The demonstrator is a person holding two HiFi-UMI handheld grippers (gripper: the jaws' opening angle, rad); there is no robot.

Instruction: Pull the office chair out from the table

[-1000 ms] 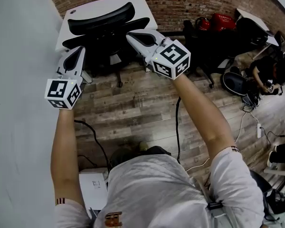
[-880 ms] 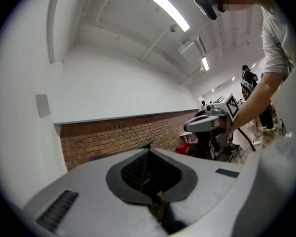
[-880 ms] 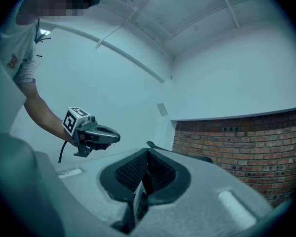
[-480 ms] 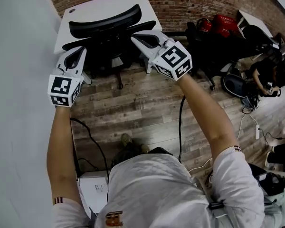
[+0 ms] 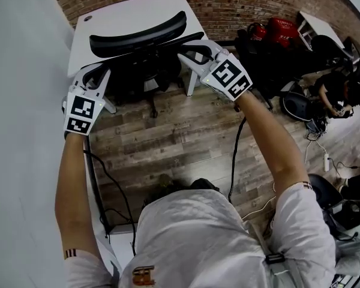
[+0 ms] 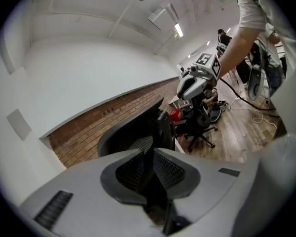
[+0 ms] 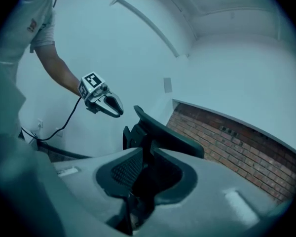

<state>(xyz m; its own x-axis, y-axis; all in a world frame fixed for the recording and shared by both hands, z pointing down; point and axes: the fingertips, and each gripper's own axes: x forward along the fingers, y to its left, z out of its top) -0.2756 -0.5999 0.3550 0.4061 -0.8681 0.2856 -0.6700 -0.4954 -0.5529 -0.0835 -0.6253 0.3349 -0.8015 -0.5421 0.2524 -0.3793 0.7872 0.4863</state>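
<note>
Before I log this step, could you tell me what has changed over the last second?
Both grippers pressed in: the left gripper and right gripper now clamp the backrest edges of the office chair. The backrest looks drawn slightly toward the person. The table stayed put.

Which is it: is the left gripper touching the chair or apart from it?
Touching. In the left gripper view the left gripper is shut on the edge of the chair, with no gap.

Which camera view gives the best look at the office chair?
The head view: the office chair shows from above, headrest and back, before the white table. Each gripper view shows only its back's edge, gripped between the fingers.
</note>
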